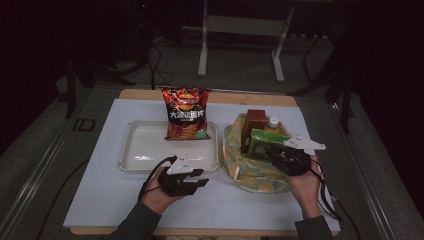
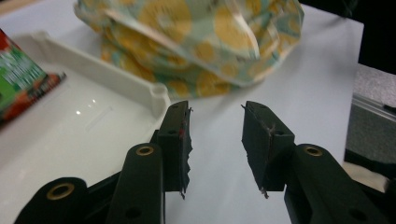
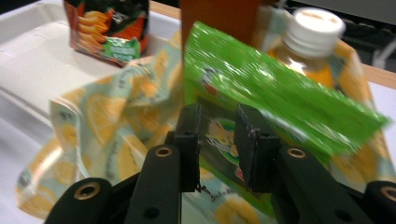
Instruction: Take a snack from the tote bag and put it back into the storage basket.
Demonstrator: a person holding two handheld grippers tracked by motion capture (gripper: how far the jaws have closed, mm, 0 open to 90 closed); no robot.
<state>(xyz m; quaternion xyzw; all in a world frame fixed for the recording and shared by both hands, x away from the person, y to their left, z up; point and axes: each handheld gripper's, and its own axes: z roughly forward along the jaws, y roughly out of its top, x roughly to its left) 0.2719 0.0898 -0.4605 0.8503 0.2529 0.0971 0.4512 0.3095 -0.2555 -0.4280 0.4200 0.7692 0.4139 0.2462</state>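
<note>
A green snack packet [image 1: 264, 140] [image 3: 280, 88] leans out of a lemon-print cloth bag [image 1: 252, 177] [image 3: 93, 121] at the right of the table. My right gripper [image 1: 272, 150] [image 3: 217, 128] has its jaws closed on the packet's lower part. Behind the packet, a brown box [image 1: 255, 122] [image 3: 219, 18] and a white-capped orange bottle [image 1: 273, 121] [image 3: 313, 32] stand in the bag. My left gripper [image 1: 202, 181] [image 2: 215, 126] is open and holds nothing; it hovers over the white table near the front right corner of the tray [image 1: 145, 152] [image 2: 98, 121].
A red chips bag [image 1: 186, 112] [image 2: 18, 79] [image 3: 107, 28] stands at the tray's far edge. The cloth bag [image 2: 196, 37] lies just beyond the left jaws. Black cables trail from both grippers toward the table's near edge.
</note>
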